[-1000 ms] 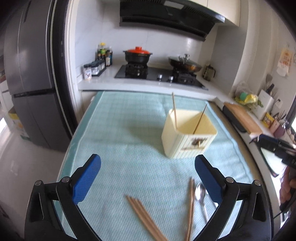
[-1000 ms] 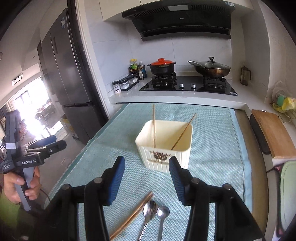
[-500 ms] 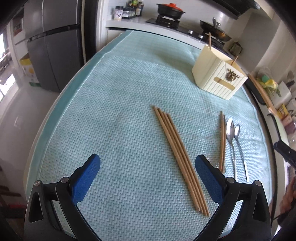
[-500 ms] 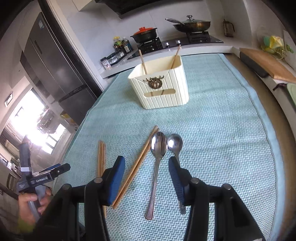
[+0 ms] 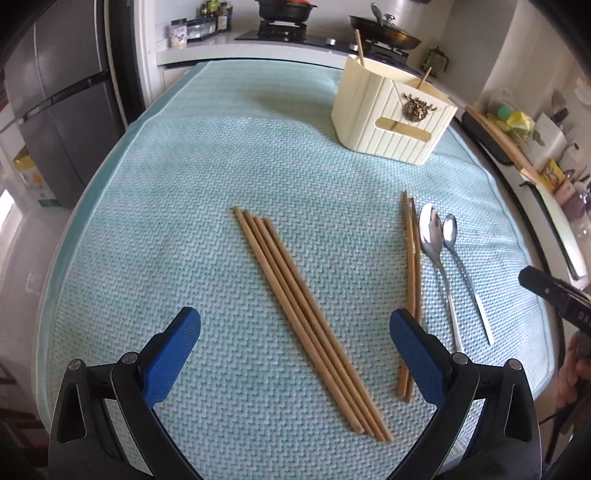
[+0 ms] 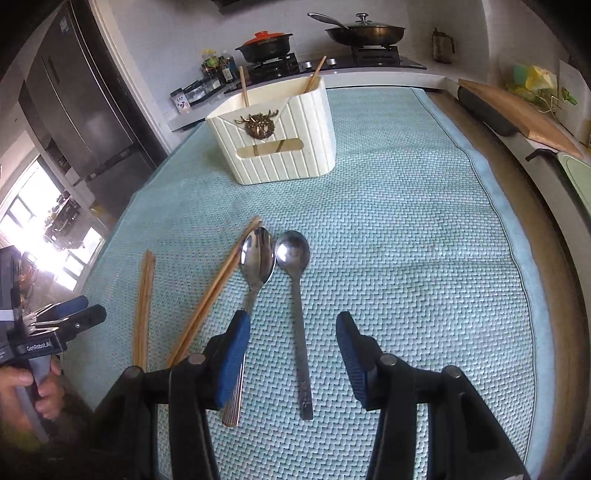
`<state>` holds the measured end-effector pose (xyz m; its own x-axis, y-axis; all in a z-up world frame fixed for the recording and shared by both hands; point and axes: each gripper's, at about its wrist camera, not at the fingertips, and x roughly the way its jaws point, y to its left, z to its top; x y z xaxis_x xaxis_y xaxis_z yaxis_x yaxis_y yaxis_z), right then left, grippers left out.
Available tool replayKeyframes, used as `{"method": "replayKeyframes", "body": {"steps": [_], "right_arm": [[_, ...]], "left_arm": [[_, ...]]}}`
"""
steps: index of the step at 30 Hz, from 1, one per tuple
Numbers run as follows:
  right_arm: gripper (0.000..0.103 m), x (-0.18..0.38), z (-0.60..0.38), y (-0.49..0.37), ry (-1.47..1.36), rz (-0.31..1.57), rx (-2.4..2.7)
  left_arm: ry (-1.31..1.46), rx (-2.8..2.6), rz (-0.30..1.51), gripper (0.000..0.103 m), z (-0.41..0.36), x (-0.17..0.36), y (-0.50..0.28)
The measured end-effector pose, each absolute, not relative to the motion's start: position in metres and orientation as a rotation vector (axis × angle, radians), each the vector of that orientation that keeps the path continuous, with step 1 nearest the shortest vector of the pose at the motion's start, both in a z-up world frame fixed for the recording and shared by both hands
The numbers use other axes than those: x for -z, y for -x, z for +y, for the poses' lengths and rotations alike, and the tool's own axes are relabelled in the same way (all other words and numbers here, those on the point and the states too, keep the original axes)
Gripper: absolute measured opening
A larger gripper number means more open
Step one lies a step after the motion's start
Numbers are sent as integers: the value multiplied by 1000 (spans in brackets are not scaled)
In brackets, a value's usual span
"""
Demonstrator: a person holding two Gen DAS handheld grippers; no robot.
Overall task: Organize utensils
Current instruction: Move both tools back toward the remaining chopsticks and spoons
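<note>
Now left gripper (image 5: 295, 332) spread wide over four wooden chopsticks (image 5: 310, 317); right gripper (image 6: 291, 343) spread around small steel spoon (image 6: 297, 295), cream ribbed holder (image 6: 275, 134) at 12 o'clock.

A home kitchen: gas hob (image 6: 332, 64) with lidded pan (image 6: 364, 31), spice jars (image 5: 195, 31), tall fridge (image 5: 62, 96).

"GenRobot.AI" in white on the black body of the left tool (image 6: 64, 312), other lettering illegible
</note>
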<state>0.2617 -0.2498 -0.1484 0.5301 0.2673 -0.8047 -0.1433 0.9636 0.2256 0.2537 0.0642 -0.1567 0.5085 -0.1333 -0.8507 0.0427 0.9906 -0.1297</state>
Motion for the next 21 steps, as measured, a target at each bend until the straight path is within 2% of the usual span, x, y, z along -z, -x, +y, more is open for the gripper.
{"method": "replayKeyframes", "body": {"steps": [9,21], "right_arm": [[49,157,-250,-269,-148,1003,-260],[49,159,-248,-273,-206,1010,-277]], "left_arm": [[167,-12,1092,102,110,184,-279],[121,-95,1141,102,111,215,-308]]}}
